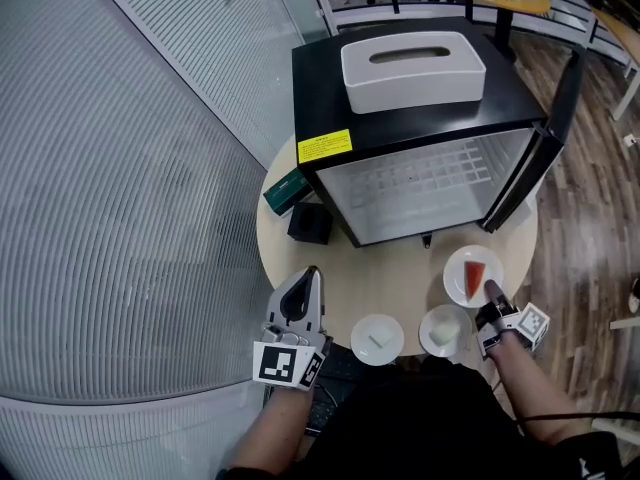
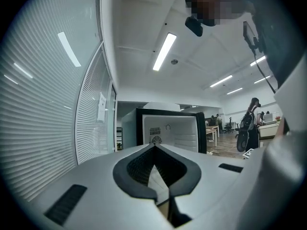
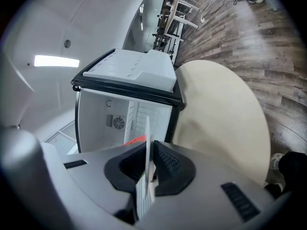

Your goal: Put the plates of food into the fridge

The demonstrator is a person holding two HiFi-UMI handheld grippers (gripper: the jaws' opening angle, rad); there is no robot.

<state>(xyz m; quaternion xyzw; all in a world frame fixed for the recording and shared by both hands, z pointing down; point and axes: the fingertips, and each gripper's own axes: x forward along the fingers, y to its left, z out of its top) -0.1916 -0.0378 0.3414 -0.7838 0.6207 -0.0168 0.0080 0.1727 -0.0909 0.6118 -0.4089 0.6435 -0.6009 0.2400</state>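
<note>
While the right gripper pinches the thin rim of a round white plate, a red wedge lies on that plate just ahead of its jaws. The open fridge, black shell, pale ribbed interior, stands beyond the tips. Jaws of the left gripper are pressed together, nothing between. A smaller white plate lies near, to its right.

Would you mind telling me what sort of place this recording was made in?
Most likely an open-plan office: a glass partition with blinds, ceiling strip lights, and desks in the background. The mini fridge sits on a round table on wood-look flooring.
</note>
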